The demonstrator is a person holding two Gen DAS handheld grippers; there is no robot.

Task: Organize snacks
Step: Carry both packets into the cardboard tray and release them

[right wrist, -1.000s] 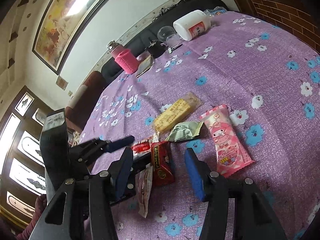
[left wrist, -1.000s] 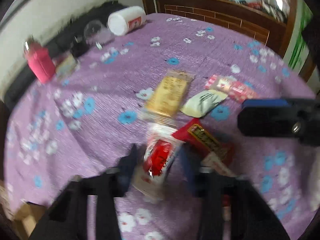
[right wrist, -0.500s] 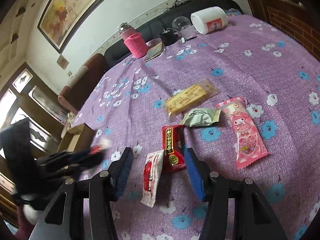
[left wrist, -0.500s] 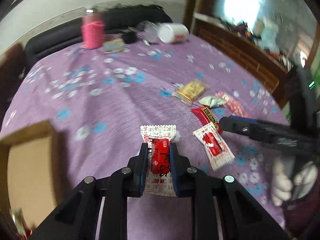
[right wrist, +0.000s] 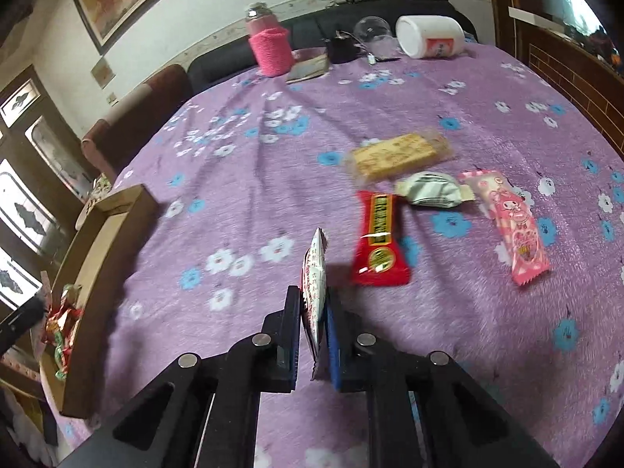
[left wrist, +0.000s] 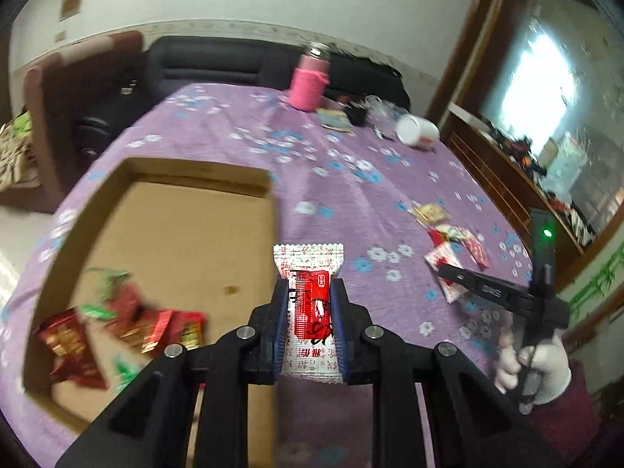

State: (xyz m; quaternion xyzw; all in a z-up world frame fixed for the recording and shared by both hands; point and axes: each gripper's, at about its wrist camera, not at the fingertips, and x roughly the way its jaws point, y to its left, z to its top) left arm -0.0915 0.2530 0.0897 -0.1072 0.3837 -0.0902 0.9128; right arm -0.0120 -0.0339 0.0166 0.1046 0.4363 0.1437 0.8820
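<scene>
My left gripper [left wrist: 309, 292] is shut on a white-and-red snack packet [left wrist: 308, 261], held above the right edge of an open cardboard box [left wrist: 183, 234]. Several red and green snacks [left wrist: 128, 319] lie in the box's near corner. My right gripper [right wrist: 314, 296] is closing its jaws, and its pads press on a second white-and-red packet [right wrist: 316, 269] that stands edge-on. On the purple cloth beyond it lie a red bar [right wrist: 380, 234], a yellow biscuit pack [right wrist: 397, 154], a green-white pouch [right wrist: 429, 189] and a pink packet [right wrist: 511, 226].
The box [right wrist: 101, 241] sits at the table's left edge. At the far side stand a pink-sleeved bottle [right wrist: 271, 48], a tipped white jar [right wrist: 433, 37] and small clutter. A white-gloved hand [left wrist: 534, 366] holds the right gripper. Wooden furniture borders the right.
My left gripper carried its packet leftwards from the snack pile to the box. My right gripper went from open to closed on the second white-and-red packet, which now stands on edge.
</scene>
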